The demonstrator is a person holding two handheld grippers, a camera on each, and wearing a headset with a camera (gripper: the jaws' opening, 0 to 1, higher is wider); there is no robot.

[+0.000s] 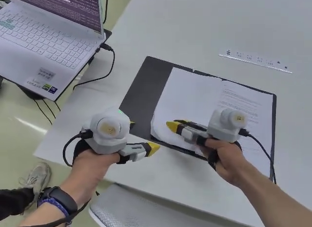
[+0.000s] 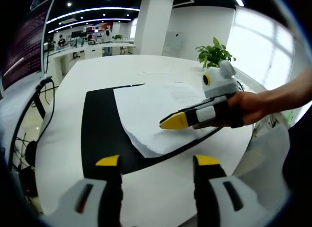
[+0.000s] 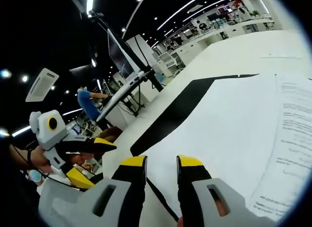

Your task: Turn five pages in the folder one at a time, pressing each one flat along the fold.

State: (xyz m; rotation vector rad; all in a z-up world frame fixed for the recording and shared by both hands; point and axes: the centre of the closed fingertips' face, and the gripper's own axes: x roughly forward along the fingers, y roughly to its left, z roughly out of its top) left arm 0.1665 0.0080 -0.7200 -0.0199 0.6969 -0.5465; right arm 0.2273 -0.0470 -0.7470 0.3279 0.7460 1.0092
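Left gripper nearest, jaws parted, empty, above white counter beside open black folder. Right gripper, jaws narrowly parted, empty, over turned blank white page. Likely step: flattening. Next: press down, sweep along fold.

Beyond the far edge of the folder the white table lies open to me, with just a flat printed strip resting on it. Left of the folder stands a laptop, and its black cable loops in toward the folder's left edge, so that side is tight. Before the folder's near edge runs a band of bare table, where my left gripper hovers, jaws wide apart. My right gripper hangs low over the folder's curled page, jaws a narrow gap apart, barring the way across the folder's near half.
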